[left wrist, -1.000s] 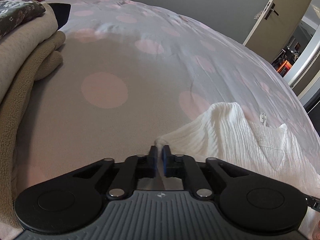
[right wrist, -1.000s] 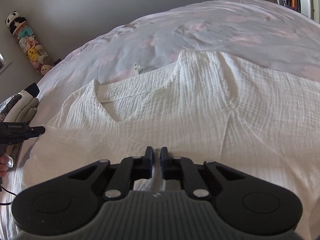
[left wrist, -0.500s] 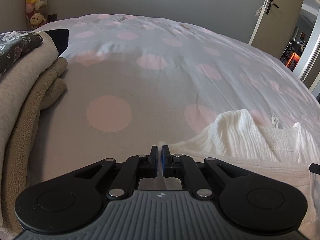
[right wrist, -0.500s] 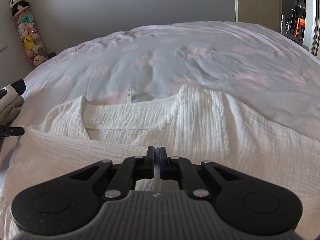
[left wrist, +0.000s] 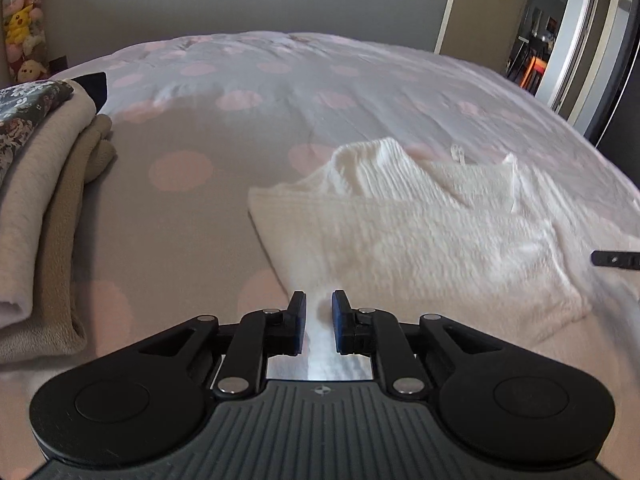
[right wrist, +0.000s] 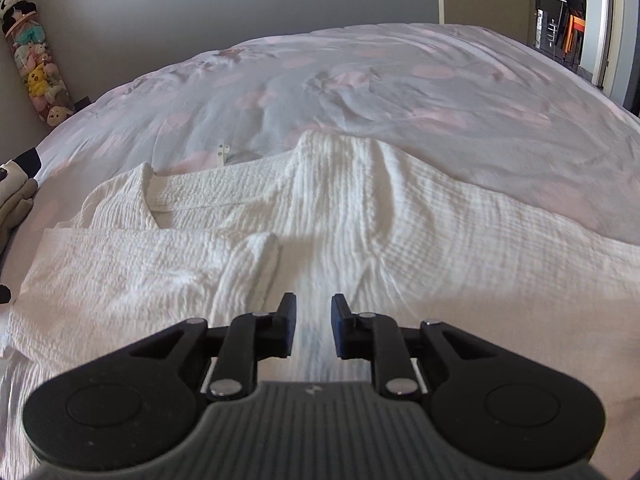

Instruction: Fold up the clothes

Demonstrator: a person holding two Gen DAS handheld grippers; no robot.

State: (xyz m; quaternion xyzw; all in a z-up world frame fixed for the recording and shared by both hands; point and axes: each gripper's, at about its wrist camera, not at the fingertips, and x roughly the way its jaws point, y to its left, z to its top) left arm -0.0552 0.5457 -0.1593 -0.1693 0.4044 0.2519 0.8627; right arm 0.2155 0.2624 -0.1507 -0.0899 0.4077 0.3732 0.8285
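A white crinkle-weave top (right wrist: 360, 216) lies on the polka-dot bed (left wrist: 280, 92), 1 side panel (left wrist: 420, 256) already laid over its body, likely to narrow it for the next fold. Both grippers, left (left wrist: 319, 320) and right (right wrist: 313, 326), hover low over the fabric with jaws parted and nothing between them. A stack of folded clothes (left wrist: 44, 184) waits at the left, apart from the top.

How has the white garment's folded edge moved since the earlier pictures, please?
Yes: the white garment now lies released, its folded edge farther up the bedspread, ahead of the opened left tongs.
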